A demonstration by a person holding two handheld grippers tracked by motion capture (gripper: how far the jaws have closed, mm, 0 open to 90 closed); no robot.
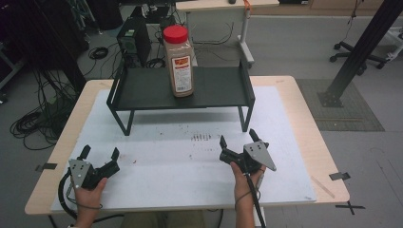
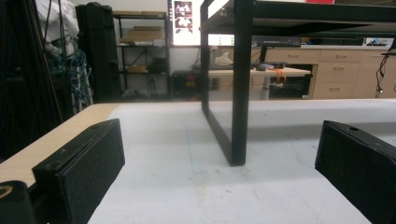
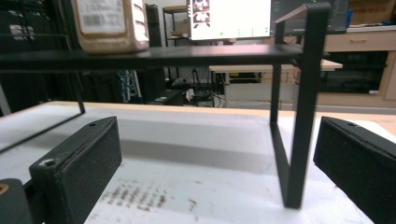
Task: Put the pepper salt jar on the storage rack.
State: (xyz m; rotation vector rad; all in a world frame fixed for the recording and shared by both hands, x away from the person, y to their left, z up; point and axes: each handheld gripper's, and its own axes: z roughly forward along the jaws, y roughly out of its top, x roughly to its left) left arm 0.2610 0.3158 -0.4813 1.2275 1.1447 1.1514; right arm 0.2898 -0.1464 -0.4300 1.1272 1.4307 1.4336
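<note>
Two black fingers (image 3: 79, 172) were seen rising from the bottom corners, spread wide apart with nothing held between them. Ahead of them a white mat (image 3: 196, 154) was laid over the bench (image 3: 369, 116). Brown specks (image 3: 140, 196) were scattered on the mat just ahead of the left-hand finger. A black metal rack (image 3: 299, 107) was stood beyond the fingers, one leg planted near the right-hand finger. A spice jar (image 3: 109, 23) was set on the rack's shelf, above and beyond the left-hand finger. A lit monitor (image 3: 229, 18) was seen far behind.
</note>
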